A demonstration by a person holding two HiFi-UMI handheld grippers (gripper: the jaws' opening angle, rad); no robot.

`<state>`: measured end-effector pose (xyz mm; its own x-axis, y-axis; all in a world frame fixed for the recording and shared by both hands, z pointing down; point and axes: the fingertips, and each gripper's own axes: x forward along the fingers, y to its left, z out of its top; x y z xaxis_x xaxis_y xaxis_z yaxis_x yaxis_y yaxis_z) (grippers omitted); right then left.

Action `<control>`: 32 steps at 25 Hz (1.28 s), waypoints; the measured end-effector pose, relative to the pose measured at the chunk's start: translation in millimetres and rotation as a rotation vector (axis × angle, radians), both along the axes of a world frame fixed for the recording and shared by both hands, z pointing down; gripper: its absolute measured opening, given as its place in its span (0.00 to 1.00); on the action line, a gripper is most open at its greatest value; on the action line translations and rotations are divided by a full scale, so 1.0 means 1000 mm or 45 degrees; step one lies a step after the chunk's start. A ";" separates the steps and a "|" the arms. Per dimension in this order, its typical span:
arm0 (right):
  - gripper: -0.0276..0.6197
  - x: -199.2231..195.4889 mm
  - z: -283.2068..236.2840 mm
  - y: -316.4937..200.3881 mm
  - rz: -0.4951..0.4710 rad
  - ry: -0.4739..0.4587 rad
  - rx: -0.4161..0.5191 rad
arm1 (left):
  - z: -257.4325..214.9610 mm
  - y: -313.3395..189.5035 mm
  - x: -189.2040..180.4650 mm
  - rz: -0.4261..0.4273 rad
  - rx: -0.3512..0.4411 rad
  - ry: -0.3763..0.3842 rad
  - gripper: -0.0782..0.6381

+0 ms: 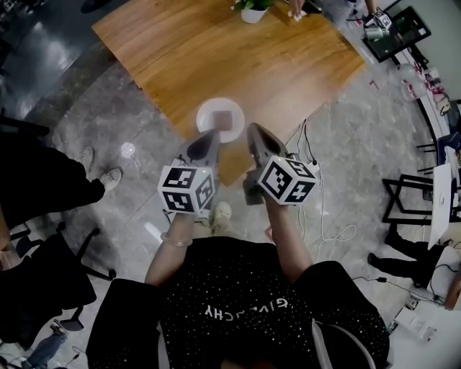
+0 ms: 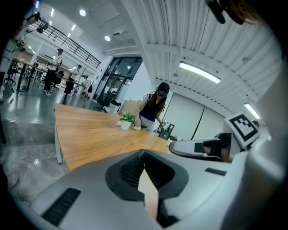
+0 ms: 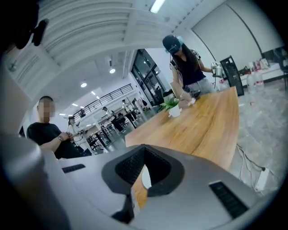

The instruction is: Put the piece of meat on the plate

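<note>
A white plate (image 1: 210, 109) sits near the front corner of the wooden table (image 1: 216, 50), with a brownish square piece of meat (image 1: 225, 121) lying on it. Both grippers hover side by side just short of the plate, above the table's near edge. My left gripper (image 1: 211, 135) is shut and holds nothing; its jaws meet in the left gripper view (image 2: 144, 153). To the plate's right, my right gripper (image 1: 253, 130) is shut and empty too, with its jaws together in the right gripper view (image 3: 144, 148). Neither touches the plate or the meat.
A small potted plant (image 1: 252, 9) stands at the table's far end, where a person (image 3: 186, 67) is working. Cables and a power strip (image 1: 311, 164) lie on the floor by the table's right corner. A seated person (image 1: 43, 180) and a chair are at the left, desks (image 1: 432, 202) at the right.
</note>
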<state>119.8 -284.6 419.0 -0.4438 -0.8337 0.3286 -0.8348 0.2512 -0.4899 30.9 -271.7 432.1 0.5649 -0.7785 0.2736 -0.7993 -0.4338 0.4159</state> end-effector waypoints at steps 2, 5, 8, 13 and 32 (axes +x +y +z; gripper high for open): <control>0.06 0.002 -0.013 0.014 0.001 0.057 0.072 | -0.008 0.010 0.002 -0.001 0.028 -0.013 0.12; 0.06 0.005 -0.027 0.034 0.019 0.081 0.151 | -0.017 0.024 0.004 0.003 0.064 -0.034 0.12; 0.06 0.009 -0.032 0.049 0.052 0.075 0.187 | -0.023 0.034 0.008 0.016 0.089 -0.047 0.12; 0.06 0.015 -0.036 0.067 0.084 0.113 0.214 | -0.033 0.042 0.017 0.038 0.113 -0.061 0.12; 0.06 0.004 -0.042 0.066 0.063 0.148 0.219 | -0.043 0.046 0.015 0.047 0.138 -0.067 0.12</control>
